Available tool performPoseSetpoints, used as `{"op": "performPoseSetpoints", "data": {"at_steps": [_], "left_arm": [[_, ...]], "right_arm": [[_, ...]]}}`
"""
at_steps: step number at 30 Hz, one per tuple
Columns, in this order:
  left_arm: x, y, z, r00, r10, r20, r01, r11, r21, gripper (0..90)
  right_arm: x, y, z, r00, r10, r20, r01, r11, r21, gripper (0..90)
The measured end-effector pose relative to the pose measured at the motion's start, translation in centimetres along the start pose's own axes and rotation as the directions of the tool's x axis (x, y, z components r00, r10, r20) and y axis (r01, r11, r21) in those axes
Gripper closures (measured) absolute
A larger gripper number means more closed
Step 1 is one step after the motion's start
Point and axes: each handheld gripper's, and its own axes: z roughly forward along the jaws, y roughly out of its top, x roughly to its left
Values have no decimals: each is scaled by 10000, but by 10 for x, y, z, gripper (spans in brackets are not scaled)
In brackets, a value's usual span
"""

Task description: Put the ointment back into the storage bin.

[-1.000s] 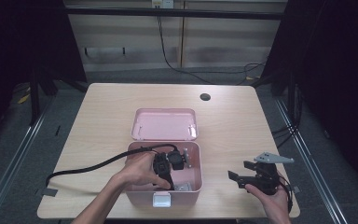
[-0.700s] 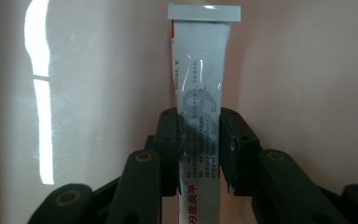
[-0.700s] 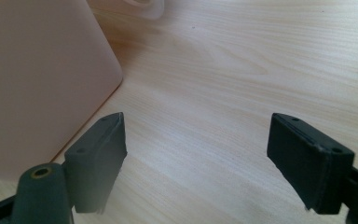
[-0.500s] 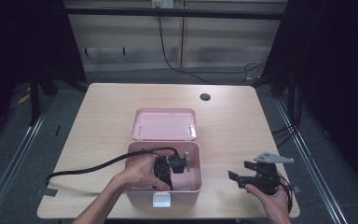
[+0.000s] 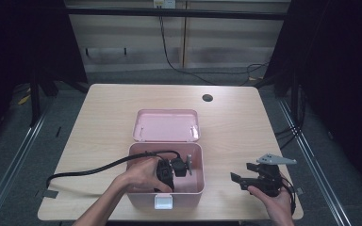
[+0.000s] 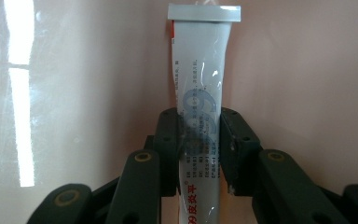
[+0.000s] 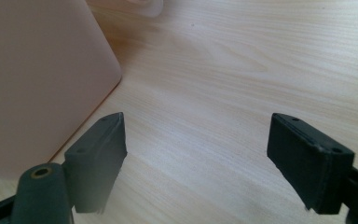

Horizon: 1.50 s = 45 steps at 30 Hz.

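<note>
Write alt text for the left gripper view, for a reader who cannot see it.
The black left tongs are shut on a white squeeze tube with blue print, which stands straight up the frame with its flat crimped end at the top. Behind it is the glossy pale pink wall of the plastic box.

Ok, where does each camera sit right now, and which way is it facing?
High view: above the person's side, looking forward and down at the table; both forearms enter from below.
Left gripper view: on the left claw, inside the pink box, facing its wall; jaws shut on a white tube.
Right gripper view: on the right claw, open, low over the table.
Shared: the pink box shows in all three views.
</note>
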Motion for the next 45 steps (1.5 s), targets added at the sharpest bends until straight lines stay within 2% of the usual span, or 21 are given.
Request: {"op": "performPoseSetpoints", "data": {"at_steps": [12,18,26,29,31,35,38,41,44,45], "left_arm": [[0,-1,-1,9999,-129,-7,129,9999,40,672],[1,-1,-3,9996,-184,-204,186,9998,120,628],[0,-3,-11,9987,-317,-398,315,9995,-65,585],[0,-3,-15,9975,-452,-543,437,9987,-280,564],[0,-4,-18,9977,-461,-497,438,9980,-458,565],[4,-13,-25,9954,-766,-567,709,9927,-973,572],[4,-18,-28,9946,-710,-755,633,9930,-1001,606],[2,-19,-34,9949,-560,-836,446,9902,-1324,606],[0,-22,-41,9937,-617,-938,442,9830,-1782,611],[-1,-22,-43,9943,-646,-851,470,9799,-1941,610]], "right_arm": [[0,0,0,10000,0,1,0,10000,-2,195],[0,0,0,10000,-5,4,5,10000,-1,195],[0,0,0,10000,-13,26,13,10000,-6,195],[0,0,0,10000,-12,23,12,10000,-13,194],[0,0,0,10000,-15,28,15,10000,-2,195],[0,0,0,10000,-15,27,15,10000,-8,194],[0,0,0,10000,-3,16,3,10000,3,194],[0,0,0,10000,-6,24,6,10000,7,195],[0,0,0,10000,-3,27,3,10000,2,194],[0,0,0,10000,-9,32,9,10000,-2,194]]}}
